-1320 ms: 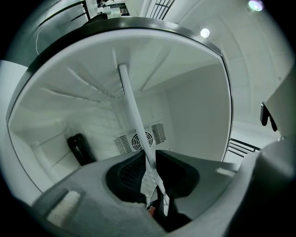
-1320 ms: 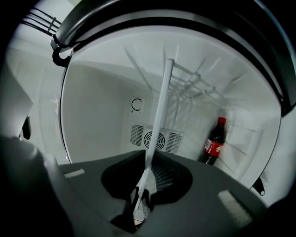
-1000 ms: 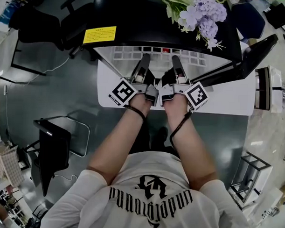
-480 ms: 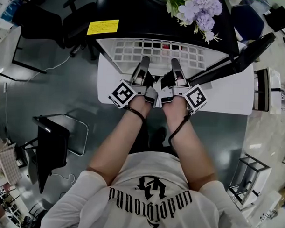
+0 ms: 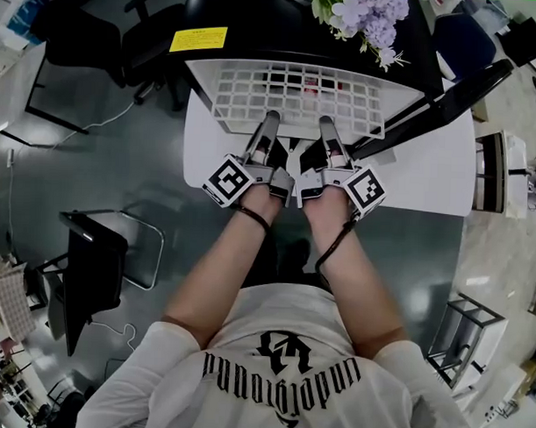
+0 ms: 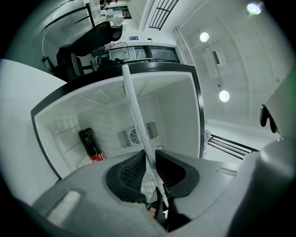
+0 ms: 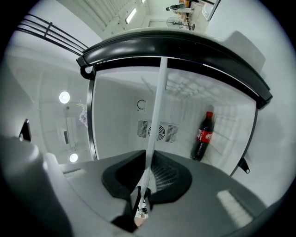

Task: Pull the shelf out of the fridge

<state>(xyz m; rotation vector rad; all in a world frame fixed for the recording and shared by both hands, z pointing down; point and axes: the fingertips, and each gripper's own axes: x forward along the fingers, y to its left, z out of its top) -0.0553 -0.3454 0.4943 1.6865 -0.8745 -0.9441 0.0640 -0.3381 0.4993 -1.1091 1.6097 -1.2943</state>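
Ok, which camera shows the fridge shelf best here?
The head view: the broad white grid of the shelf shows from above, partly out of the fridge. Both gripper views show it only edge-on, a thin white strip clamped between the jaws.

Shelf point(image 5: 298, 94) — white wire grid, flat and level, jutting partway out of open fridge front, far edge at opening. Edge-on in both gripper views: thin white strip.
Fridge point(image 5: 257, 24) — black shell, white inside, yellow label point(image 5: 199, 39) on top, door point(image 5: 447, 101) swung open at right.
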